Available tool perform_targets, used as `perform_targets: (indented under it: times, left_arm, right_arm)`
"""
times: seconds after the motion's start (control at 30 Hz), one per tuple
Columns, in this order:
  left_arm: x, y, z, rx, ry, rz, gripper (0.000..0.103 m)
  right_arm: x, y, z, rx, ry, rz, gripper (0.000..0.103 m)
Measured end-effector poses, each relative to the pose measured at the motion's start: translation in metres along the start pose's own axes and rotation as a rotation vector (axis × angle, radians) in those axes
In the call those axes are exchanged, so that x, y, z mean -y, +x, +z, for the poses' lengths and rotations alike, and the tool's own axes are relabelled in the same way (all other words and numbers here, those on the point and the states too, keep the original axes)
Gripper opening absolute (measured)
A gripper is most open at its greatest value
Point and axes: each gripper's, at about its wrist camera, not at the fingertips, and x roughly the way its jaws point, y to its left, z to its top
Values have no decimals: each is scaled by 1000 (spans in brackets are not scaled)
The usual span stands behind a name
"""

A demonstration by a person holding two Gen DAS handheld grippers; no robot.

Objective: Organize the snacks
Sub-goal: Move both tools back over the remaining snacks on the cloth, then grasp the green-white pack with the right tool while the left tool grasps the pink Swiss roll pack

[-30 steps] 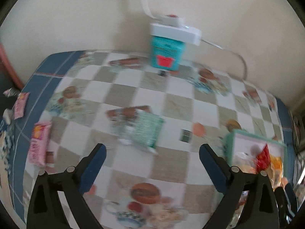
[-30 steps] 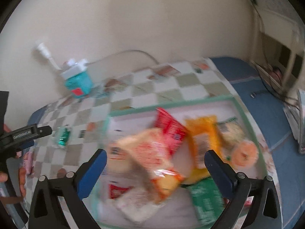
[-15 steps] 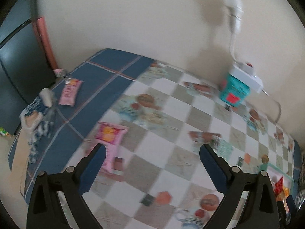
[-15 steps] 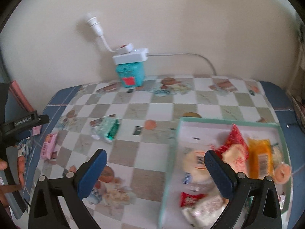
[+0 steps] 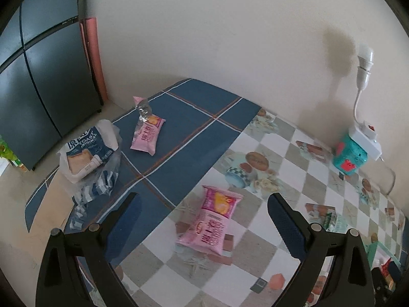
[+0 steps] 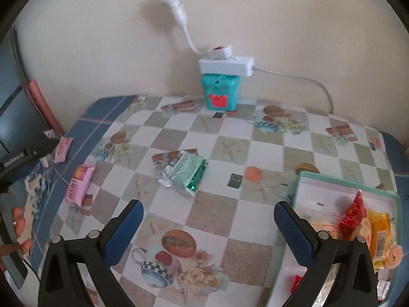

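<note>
My left gripper (image 5: 204, 220) is open above the table, and a pink snack pack (image 5: 212, 221) lies between its spread fingers on the checked cloth. A second pink pack (image 5: 148, 134) and a blue-and-white toast bag (image 5: 85, 151) lie farther left on the blue border. My right gripper (image 6: 207, 226) is also open and empty; a green foil pack (image 6: 185, 175) lies ahead of it. The green-rimmed tray (image 6: 345, 183) at the right holds several snacks, among them a red pack (image 6: 354, 212) and an orange pack (image 6: 382, 232). The near pink pack (image 6: 79, 185) shows at the left.
A teal box (image 6: 221, 90) carrying a white power strip (image 6: 226, 65) stands against the back wall, with a cable trailing right. A dark fridge (image 5: 43, 71) stands beyond the table's left end. A person's hand (image 6: 19, 227) holding the left gripper shows at the left edge.
My left gripper has swung left, from the green pack to over the near pink pack. My right gripper has swung left off the tray and now faces the green foil pack.
</note>
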Motion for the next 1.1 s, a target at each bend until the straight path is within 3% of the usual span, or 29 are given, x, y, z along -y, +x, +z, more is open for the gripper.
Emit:
perform_targets:
  times: [0.2, 0.4, 0.73, 1.1]
  left_arm:
    - [-17, 22, -1, -66, -63, -63, 99]
    - [-25, 52, -7, -131, -109, -74, 99]
    - [-18, 93, -20, -191, -20, -40, 98]
    - [8, 109, -28, -211, 109, 8, 98]
  right_arm:
    - [-24, 22, 12, -35, -35, 10, 103]
    - [-39, 52, 21, -46, -63, -4, 103]
    - [-47, 98, 23, -87, -67, -1, 103]
    - [-51, 131, 28, -124, -80, -34, 103]
